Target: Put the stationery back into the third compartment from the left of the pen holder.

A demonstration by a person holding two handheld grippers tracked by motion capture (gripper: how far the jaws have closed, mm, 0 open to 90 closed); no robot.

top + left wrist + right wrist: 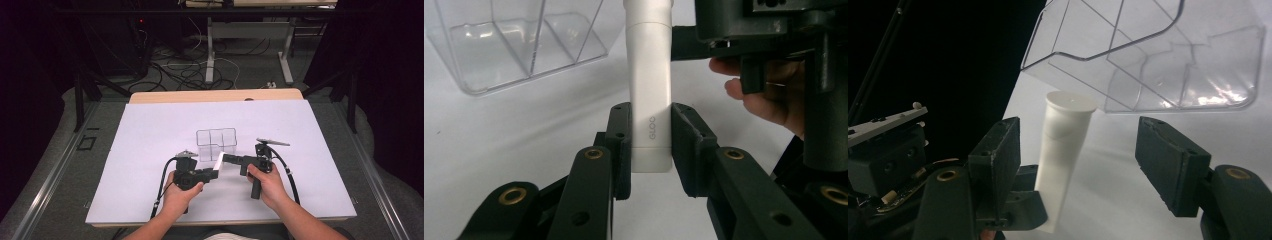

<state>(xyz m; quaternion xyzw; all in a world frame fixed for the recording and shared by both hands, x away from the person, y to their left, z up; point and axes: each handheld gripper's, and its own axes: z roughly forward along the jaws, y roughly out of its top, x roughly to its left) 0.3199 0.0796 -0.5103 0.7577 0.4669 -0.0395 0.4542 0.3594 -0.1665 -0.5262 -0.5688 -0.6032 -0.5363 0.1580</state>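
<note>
The left gripper (pixel 650 150) clamps the white tube's (pixel 647 85) crimped end between its fingers, the right gripper's (pixel 1078 165) fingers apart around its cap end; likely light, squashy, best gripped there.

White surface (pixel 150 150) under fixed overhead camera, wooden edge at far side. Clear divided container (pixel 216 143) upright near centre. Just in front of it, white tube (pixel 218 163) held tilted above surface between two grippers. Left gripper (pixel 212 174) in left hand (pixel 181 196), jaws at tube's lower end. Right gripper (pixel 226 158) in right hand (pixel 268 186), jaws at tube's upper end; jaw gap too small to judge. Black cables trail from both toward near edge. Floor beyond holds cables and table legs.
</note>
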